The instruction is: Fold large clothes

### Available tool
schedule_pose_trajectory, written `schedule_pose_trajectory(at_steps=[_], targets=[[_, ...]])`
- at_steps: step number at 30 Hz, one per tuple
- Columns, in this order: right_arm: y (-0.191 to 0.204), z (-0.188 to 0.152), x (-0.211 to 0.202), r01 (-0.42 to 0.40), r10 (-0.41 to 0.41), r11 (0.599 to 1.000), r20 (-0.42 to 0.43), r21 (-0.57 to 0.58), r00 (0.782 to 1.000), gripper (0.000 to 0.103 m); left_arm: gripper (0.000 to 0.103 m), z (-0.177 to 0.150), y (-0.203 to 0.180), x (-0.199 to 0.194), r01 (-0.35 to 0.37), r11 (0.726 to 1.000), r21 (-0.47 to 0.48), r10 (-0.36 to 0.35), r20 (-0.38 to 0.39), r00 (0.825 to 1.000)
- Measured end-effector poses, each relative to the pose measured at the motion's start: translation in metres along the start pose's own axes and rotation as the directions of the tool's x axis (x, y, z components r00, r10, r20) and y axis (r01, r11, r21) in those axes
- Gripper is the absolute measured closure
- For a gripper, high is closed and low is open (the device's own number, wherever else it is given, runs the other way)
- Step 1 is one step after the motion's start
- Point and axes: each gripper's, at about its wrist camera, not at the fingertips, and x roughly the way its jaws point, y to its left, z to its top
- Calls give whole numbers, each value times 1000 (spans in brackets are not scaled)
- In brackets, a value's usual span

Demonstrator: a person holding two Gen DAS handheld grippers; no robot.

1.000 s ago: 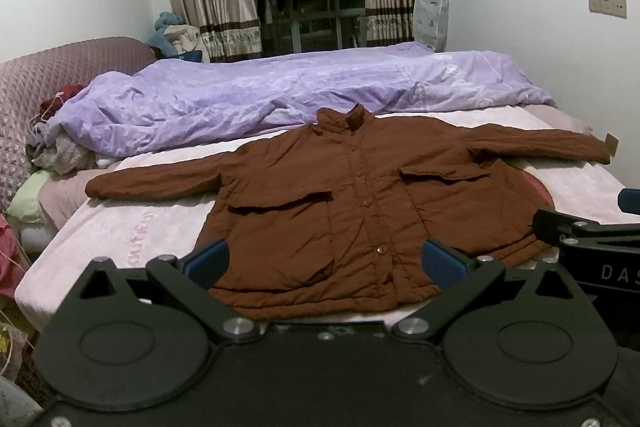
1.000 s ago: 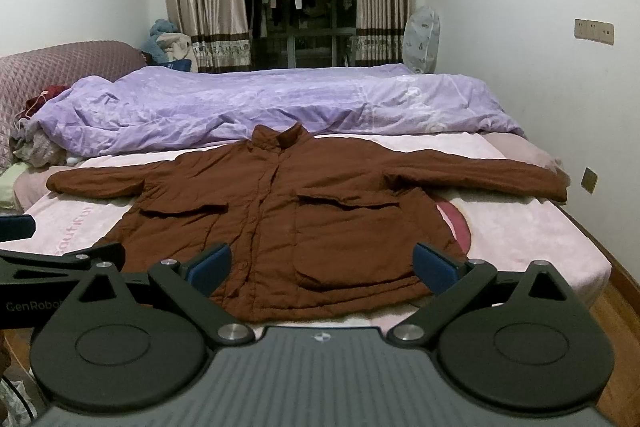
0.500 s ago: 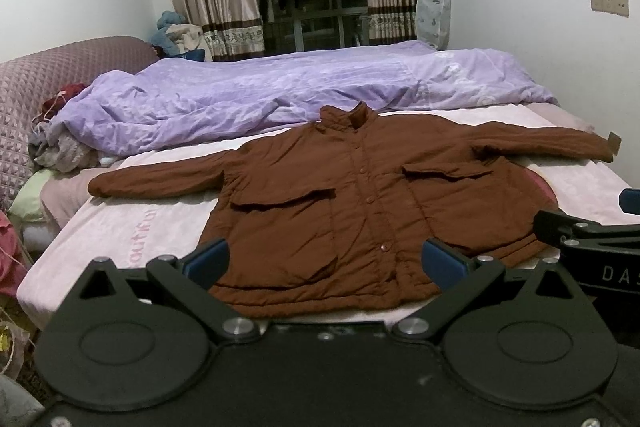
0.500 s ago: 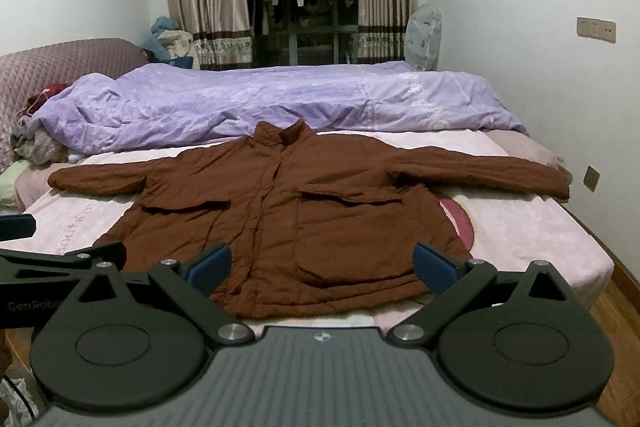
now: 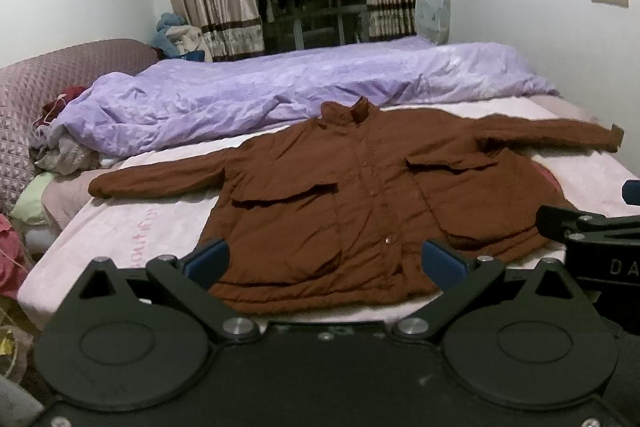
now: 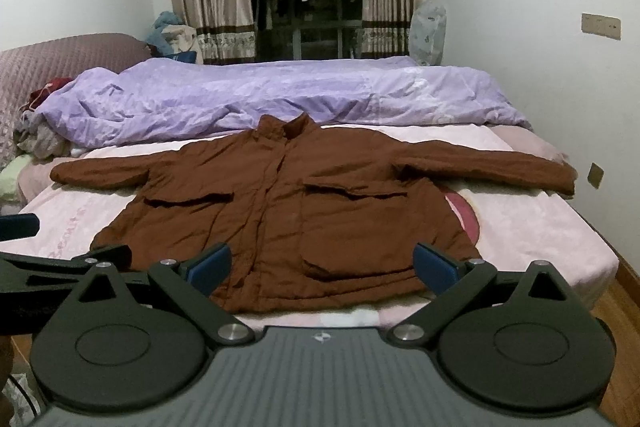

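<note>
Left wrist view shows white letters "DA" on the right tongs [image 5: 600, 227] at the right edge, cut off by the frame. Pink script on the bed [image 5: 132, 227] sheet is too blurred to read. Left tongs [image 5: 324, 263] stand wide open, empty; so do the right tongs. A brown jacket [image 6: 288, 207] lies flat mid-frame, sleeves spread, below the purple duvet [image 6: 260, 95].
</note>
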Motion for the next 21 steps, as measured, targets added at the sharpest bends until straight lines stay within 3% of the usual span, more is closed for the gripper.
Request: schedule_pose_trajectory(at_steps=[3,8,12,14,15,17,20,21], targets=[[-7,4,16,-15,15,1000,56,4,998,0,0,4,23,27,-7,997,-77,5,-29,1000],[-21,23,82,-26,26,1000,-14,3,1000,0,0,11,95,101,-190,965,-180,172,-108,979],[-35,32,127,33,-34,999,-87,-9,996,0,0,25,199,185,-344,886,-310,298,-188,936],[-45,39,149,52,-47,998,-107,40,993,0,0,34,256,232,-435,822,-367,371,-235,899],[-49,43,161,58,-50,996,-119,66,992,0,0,41,286,260,-496,789,-363,426,-259,867],[-57,49,182,63,-50,994,-139,89,989,0,0,51,327,301,-558,750,-355,475,-297,828],[-65,58,219,109,-99,993,-161,55,982,0,0,62,391,359,-572,707,-415,461,-343,819],[-67,59,233,139,-132,990,-172,32,976,0,0,64,415,379,-573,681,-456,446,-363,818]])
